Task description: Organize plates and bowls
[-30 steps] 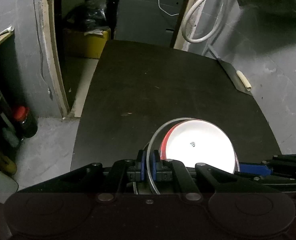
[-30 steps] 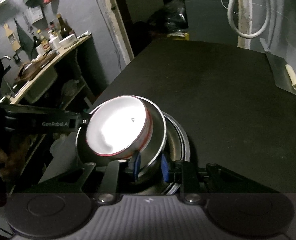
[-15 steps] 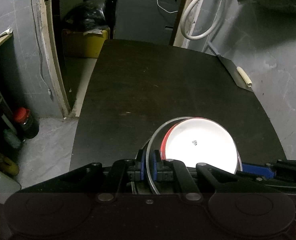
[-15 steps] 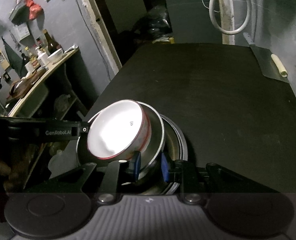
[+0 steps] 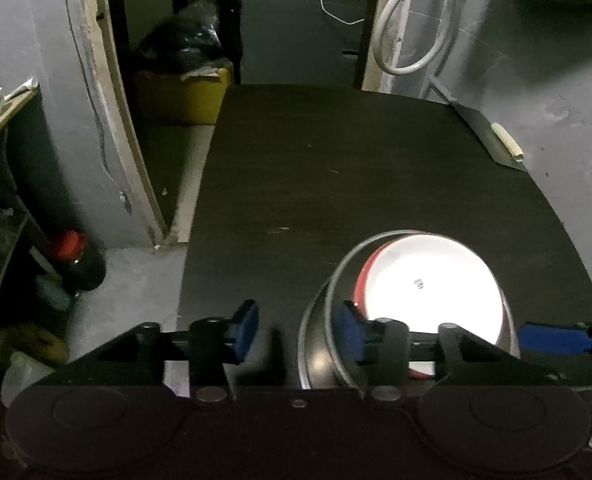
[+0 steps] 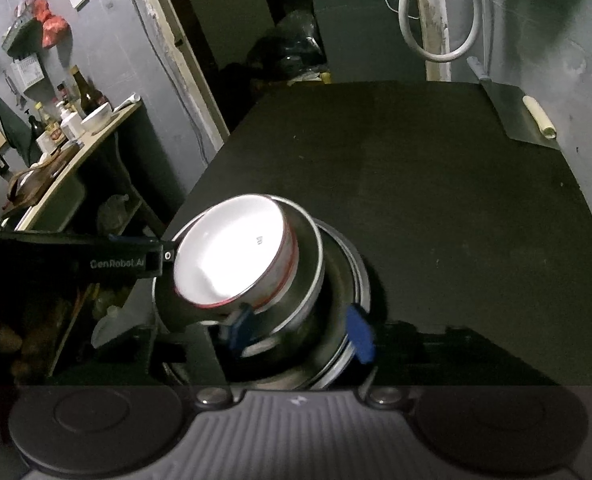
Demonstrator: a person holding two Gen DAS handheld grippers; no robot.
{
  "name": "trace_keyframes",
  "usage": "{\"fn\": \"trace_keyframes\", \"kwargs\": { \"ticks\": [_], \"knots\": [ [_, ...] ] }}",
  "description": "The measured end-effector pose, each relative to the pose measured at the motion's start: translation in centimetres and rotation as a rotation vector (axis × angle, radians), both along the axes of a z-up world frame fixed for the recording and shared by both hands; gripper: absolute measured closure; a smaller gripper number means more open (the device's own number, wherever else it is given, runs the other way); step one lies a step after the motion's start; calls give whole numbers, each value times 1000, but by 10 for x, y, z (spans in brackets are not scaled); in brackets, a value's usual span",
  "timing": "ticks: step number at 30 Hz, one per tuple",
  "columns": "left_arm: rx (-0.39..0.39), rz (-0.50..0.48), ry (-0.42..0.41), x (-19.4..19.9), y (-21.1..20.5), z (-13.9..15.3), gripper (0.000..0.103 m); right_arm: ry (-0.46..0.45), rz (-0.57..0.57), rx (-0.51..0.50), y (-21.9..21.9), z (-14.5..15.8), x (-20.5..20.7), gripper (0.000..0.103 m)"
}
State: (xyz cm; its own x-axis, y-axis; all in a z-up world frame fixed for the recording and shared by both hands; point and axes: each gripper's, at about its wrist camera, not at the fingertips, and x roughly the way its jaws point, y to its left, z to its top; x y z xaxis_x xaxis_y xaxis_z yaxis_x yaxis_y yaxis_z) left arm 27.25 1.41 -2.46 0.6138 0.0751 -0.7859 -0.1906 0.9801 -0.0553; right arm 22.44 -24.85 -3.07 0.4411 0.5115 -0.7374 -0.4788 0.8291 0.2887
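With the bowl (image 6: 232,252) nested in the stack (image 6: 335,280), I was opening both tongs (image 5: 296,330) (image 6: 299,330), each straddling its rim, gripping nothing.

The glossy white ceramic bowl with a red outer band (image 6: 232,252) glares at ten o'clock from my right claw (image 6: 301,330), nested in polished steel bowls (image 6: 315,264). My blue pads (image 5: 244,330) look rubbery and matt. The black counter (image 5: 335,184) is dull, faintly scuffed.

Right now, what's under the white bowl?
The white bowl sits nested in a steel bowl, which rests on a steel plate on the black table. Anything between them is hidden.
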Motion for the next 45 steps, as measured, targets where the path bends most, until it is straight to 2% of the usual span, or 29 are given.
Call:
{"fn": "trace_keyframes", "kwargs": {
  "ticks": [3, 7, 9, 13, 15, 20, 28, 34, 45],
  "knots": [
    [1, 4, -10, -4, 3, 3, 43, -13, 10, 9, 3, 2, -4, 27],
    [20, 7, -18, -7, 3, 6, 35, -39, 7, 3, 4, 6, -8, 21],
    [33, 15, -25, -9, 3, 9, 23, -43, -4, 9, 2, 8, -10, 19],
    [49, 33, -35, -12, 4, 15, 15, -55, -37, 28, -4, 11, -12, 14],
    [51, 37, -39, -15, 5, 18, 7, -61, -57, 37, -9, 13, -14, 11],
    [61, 41, -50, -23, 5, 23, 1, -81, -96, 43, -19, 18, -19, 2],
    [40, 35, -87, -45, 10, 31, 1, -122, -156, 35, -23, 27, -40, 0],
    [3, -18, -103, -67, 17, 36, 1, -116, -206, -1, -20, 29, -57, 0],
    [-81, -34, -83, -114, 44, 38, 1, -111, -302, -17, -1, 37, -84, 0]
  ]
}}
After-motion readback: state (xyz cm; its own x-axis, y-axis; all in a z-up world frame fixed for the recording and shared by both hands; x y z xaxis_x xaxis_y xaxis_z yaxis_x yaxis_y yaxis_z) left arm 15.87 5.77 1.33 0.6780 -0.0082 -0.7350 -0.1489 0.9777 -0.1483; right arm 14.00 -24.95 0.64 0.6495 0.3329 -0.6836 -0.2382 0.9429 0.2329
